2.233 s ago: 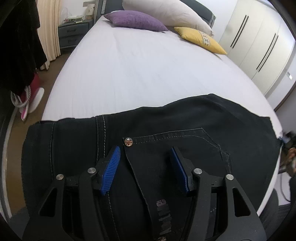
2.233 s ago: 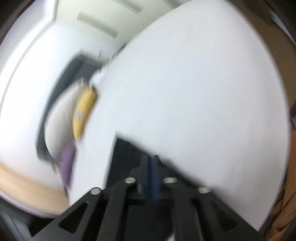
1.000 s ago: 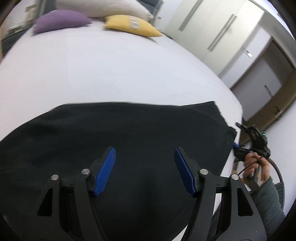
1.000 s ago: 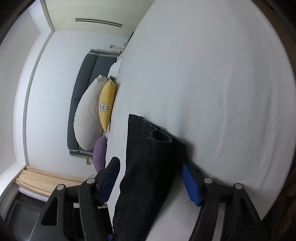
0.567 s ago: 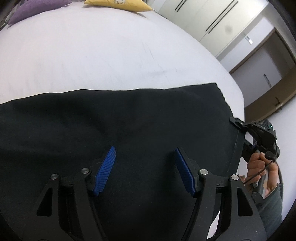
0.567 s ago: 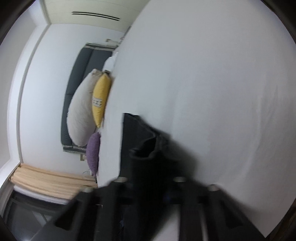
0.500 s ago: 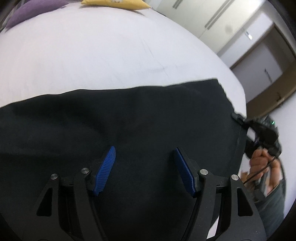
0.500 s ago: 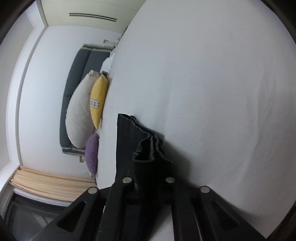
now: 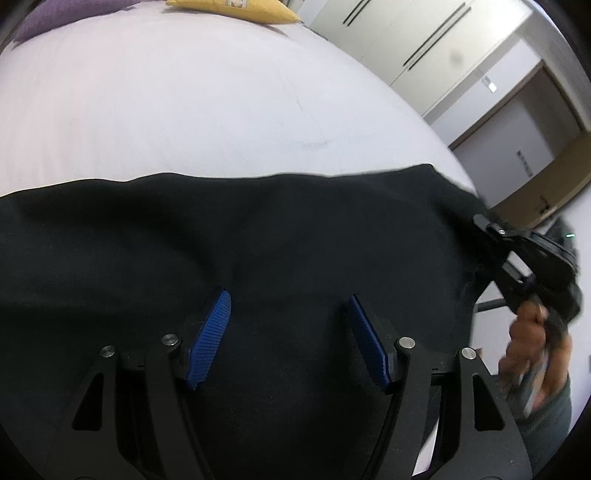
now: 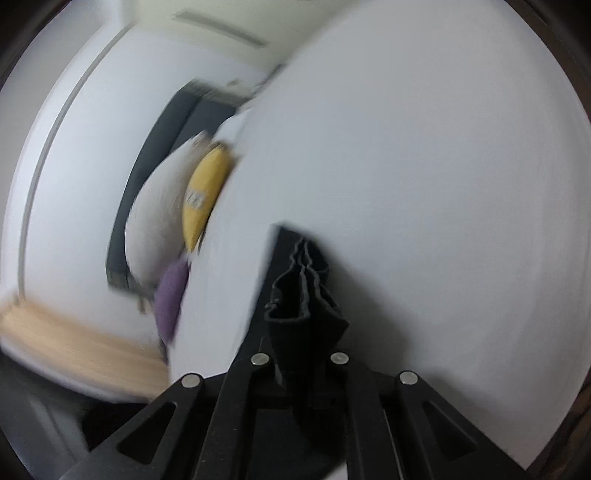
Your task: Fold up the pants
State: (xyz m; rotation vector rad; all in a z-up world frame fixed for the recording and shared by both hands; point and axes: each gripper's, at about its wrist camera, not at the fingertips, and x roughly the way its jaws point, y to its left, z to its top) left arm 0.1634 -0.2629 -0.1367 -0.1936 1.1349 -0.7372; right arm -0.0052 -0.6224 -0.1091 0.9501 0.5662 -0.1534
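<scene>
Left wrist view: our left tongs [image 9: 288, 332] hover spread apart over black pants [image 9: 258, 236] lying on the bed [image 9: 166, 103]. Our right tongs [image 10: 301, 354] clench the bunched hem; we should carry it over evenly.

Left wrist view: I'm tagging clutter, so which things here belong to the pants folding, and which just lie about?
In the job:
black pants
left tongs, open above them
right tongs, shut on the hem
bed

Lying about:
yellow pillow
purple pillow
wardrobe

The right hand-held gripper [image 10: 300, 360], spread a second ago, has clamped the bunched hem of the pants [image 10: 303, 295].
</scene>
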